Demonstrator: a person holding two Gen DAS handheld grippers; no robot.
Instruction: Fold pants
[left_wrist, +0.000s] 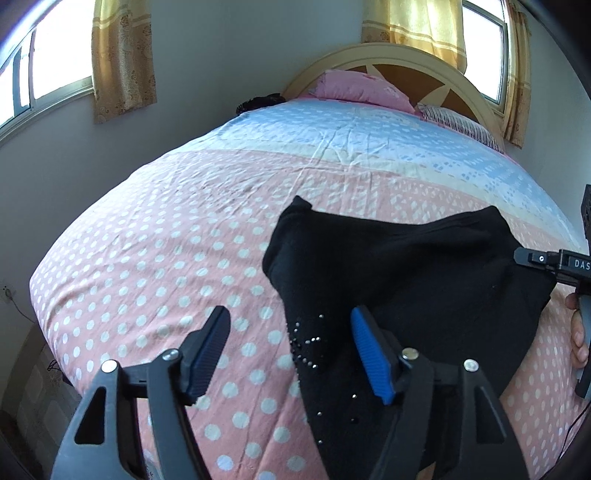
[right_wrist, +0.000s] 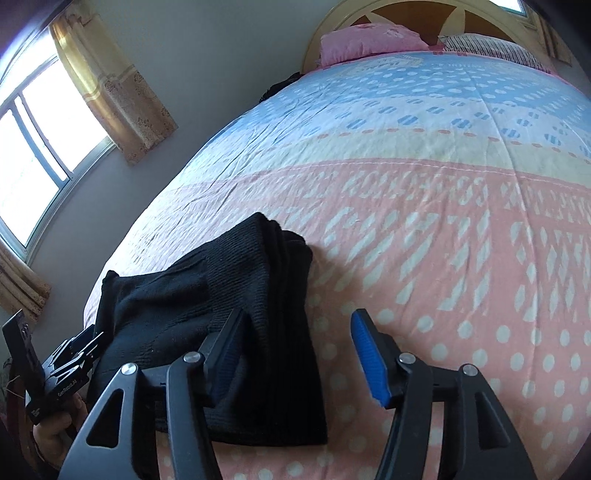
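Seen from the left wrist: black pants (left_wrist: 399, 266) lying on a bed cover (left_wrist: 155, 258) with white dots on pink. Folded into a thick pile, near the close edge of the bed. Tiny shiny studs (left_wrist: 310, 339) sprinkled on the cloth only here (no studs in the other view). Also only here: a hand (left_wrist: 580, 332) at the far right edge, holding the right gripper (left_wrist: 532, 258) from the side, with the letters "DAS" on its black body and the rest cut off.

Seen from the right wrist: the same pants (right_wrist: 258, 295) as a stack of layers, edges lined up at the far end. Long side running from near to far, toward the pink pillow (right_wrist: 369, 40) and the headboard (right_wrist: 406, 11). A hand (right_wrist: 51, 435) low on the left holding the left gripper (right_wrist: 85, 347), with small white writing, something like "GenRobot.AI" (hard to read). Big faded white letters on the pink part of the cover, too stretched to read.

Left gripper (left_wrist: 291, 350) with jaws wide apart, right finger over the pants, left finger over the cover, nothing pinched. Right gripper (right_wrist: 299, 350) with jaws wide apart too, left finger over the pants edge, right finger over the cover, nothing pinched.
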